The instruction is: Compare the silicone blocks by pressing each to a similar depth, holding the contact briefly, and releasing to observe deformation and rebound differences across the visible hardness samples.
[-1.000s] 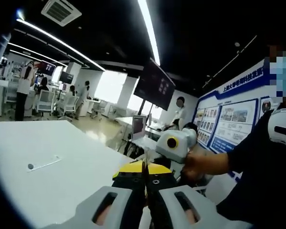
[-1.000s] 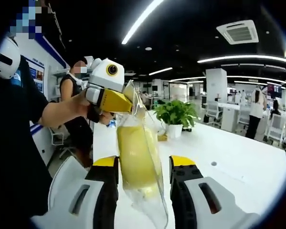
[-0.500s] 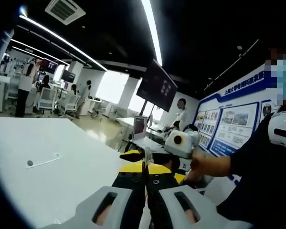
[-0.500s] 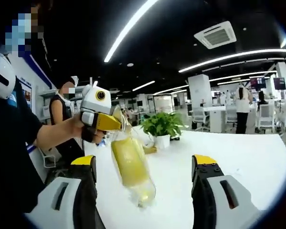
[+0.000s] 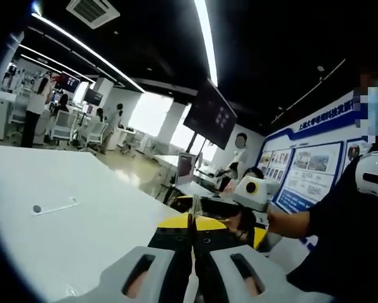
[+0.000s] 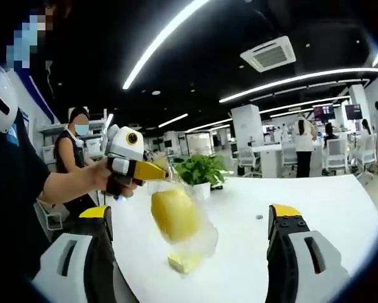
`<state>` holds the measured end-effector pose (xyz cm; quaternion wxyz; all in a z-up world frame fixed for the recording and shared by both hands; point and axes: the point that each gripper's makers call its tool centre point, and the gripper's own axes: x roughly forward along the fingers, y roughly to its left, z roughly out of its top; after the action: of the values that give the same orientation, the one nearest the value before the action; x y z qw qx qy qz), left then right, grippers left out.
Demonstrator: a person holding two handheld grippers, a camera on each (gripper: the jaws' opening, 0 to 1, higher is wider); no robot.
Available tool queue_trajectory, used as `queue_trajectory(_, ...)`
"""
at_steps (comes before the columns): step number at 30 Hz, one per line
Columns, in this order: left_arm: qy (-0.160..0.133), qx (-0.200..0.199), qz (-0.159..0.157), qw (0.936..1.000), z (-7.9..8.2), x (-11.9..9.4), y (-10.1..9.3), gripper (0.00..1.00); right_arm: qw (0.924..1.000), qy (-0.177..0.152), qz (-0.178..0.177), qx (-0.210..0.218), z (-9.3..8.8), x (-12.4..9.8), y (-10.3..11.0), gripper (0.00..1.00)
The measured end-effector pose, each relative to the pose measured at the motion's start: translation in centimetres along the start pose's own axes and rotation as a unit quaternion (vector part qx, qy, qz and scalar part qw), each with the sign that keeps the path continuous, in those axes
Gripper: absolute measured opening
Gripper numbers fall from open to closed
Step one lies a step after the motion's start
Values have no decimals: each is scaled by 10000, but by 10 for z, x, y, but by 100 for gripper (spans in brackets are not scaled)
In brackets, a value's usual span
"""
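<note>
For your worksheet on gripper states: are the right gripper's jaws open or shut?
Open. The right gripper has its jaws spread wide apart, with the clear bag of yellow blocks hanging between them untouched.

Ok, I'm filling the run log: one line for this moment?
left gripper: shut on bag top, held up | right gripper: open, apart from bag | contents: yellow block | below: white table

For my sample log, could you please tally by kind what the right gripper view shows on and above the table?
Grippers: 2, left gripper and right gripper
clear bag: 1
yellow blocks in it: 2
potted plant: 1
Total: 6
</note>
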<state>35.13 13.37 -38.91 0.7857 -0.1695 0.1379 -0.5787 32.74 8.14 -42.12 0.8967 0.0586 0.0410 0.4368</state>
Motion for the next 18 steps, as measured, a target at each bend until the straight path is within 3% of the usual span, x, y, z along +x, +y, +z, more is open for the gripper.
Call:
queue_trajectory(11,37,-250,57,9997,-13,8,10,0,9989,237,-386,-123,-14,-30,-8,96)
queue_trajectory(18,144,-380,71,9991,-28,14,15,0,9970,427,-639,75,-33,-54,-14,96)
